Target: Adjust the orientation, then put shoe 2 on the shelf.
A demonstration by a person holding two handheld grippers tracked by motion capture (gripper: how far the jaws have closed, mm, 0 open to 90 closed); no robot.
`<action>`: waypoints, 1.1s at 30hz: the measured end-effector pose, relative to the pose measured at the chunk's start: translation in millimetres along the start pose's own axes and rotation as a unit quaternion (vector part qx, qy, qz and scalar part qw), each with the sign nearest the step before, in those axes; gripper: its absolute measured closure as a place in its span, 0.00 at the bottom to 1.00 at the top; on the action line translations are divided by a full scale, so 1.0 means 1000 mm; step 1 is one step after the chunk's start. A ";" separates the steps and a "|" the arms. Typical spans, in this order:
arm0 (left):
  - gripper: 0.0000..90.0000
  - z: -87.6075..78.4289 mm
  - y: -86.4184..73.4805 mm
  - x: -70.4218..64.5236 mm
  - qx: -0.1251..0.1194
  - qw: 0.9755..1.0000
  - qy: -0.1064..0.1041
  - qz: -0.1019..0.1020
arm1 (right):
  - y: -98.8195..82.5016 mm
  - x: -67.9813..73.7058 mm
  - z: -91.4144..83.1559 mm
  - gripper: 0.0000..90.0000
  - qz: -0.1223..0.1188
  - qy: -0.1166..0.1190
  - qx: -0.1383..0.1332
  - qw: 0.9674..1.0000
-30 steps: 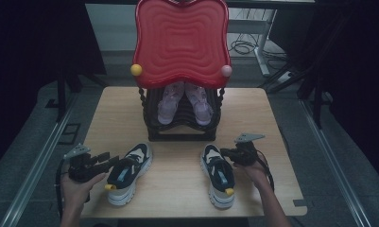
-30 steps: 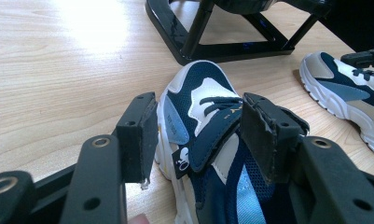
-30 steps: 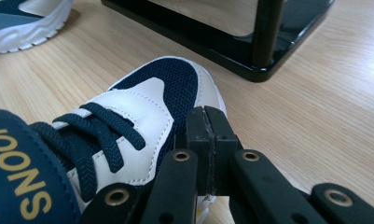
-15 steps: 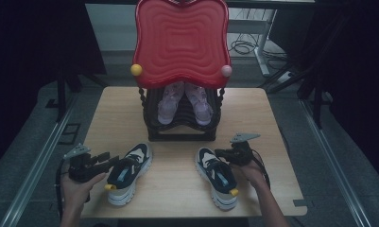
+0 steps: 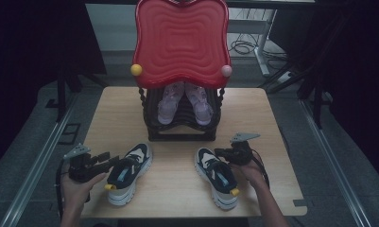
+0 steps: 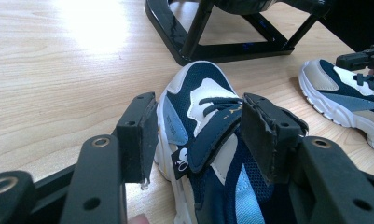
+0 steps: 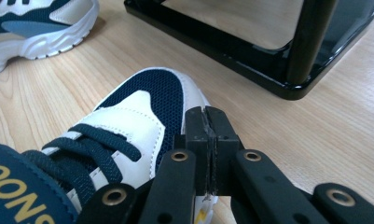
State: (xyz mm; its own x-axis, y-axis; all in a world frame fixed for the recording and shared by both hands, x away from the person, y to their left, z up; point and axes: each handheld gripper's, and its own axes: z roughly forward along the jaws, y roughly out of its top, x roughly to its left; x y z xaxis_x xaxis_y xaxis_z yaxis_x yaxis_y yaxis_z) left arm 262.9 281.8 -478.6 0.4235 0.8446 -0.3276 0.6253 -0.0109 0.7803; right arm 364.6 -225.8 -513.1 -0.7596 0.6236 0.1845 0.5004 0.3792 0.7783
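A black rack at the table's far middle holds a pair of pale pink shoes under a red wavy-edged tray. Near left, the left gripper has its jaws apart astride the left sneaker, one pad on either side of its strap. Near right, the right gripper presses its jaws together against the right sneaker's side. Bare wood separates the two sneakers.
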 end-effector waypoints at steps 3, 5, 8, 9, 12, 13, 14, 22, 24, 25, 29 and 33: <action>0.52 -0.001 0.000 0.000 -0.003 1.000 0.000 0.001 | 0.000 0.000 -0.004 0.98 0.004 -0.006 -0.011 1.000; 0.52 -0.002 0.001 0.000 -0.005 1.000 0.000 0.000 | 0.001 -0.001 -0.011 0.98 0.010 -0.012 -0.017 1.000; 0.52 -0.004 0.001 -0.001 -0.011 1.000 0.000 0.002 | 0.000 -0.001 -0.022 0.98 0.018 -0.017 -0.030 0.999; 0.52 -0.005 0.002 -0.002 -0.012 1.000 0.000 0.002 | 0.000 0.000 -0.027 0.98 0.021 -0.020 -0.032 0.999; 0.52 -0.005 0.002 -0.003 -0.015 1.000 0.000 0.003 | -0.003 0.001 -0.037 0.97 0.025 -0.021 -0.039 0.999; 0.52 -0.006 0.002 -0.003 -0.016 1.000 0.001 0.004 | -0.005 0.002 -0.040 0.97 0.023 -0.022 -0.043 0.999; 0.52 -0.006 0.002 -0.003 -0.018 1.000 0.002 0.004 | -0.007 0.002 -0.043 0.97 0.024 -0.022 -0.049 0.998; 0.52 -0.010 0.003 -0.005 -0.023 1.000 0.002 0.008 | -0.022 0.006 -0.063 0.90 0.035 -0.029 -0.068 0.997; 0.52 -0.010 0.003 -0.006 -0.026 1.000 0.001 0.010 | -0.024 0.009 -0.071 0.89 0.030 -0.032 -0.074 0.996; 0.52 -0.011 0.003 -0.006 -0.028 1.000 0.003 0.009 | -0.025 0.010 -0.073 0.88 0.029 -0.030 -0.078 0.996; 0.52 -0.016 0.005 -0.006 -0.039 0.999 0.003 0.010 | -0.030 0.013 -0.083 0.85 0.028 -0.036 -0.085 0.995; 0.52 -0.020 0.005 -0.005 -0.044 0.999 0.003 0.010 | -0.035 0.016 -0.091 0.80 0.030 -0.038 -0.086 0.995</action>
State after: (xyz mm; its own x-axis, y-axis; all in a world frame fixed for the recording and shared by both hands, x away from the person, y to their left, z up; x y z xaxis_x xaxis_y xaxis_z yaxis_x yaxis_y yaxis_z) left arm 250.9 288.3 -462.0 0.4312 0.8477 -0.3089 0.5571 0.0192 0.8302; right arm 297.3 -291.2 -482.3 -0.6941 0.6938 0.1922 0.4595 0.2214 0.8602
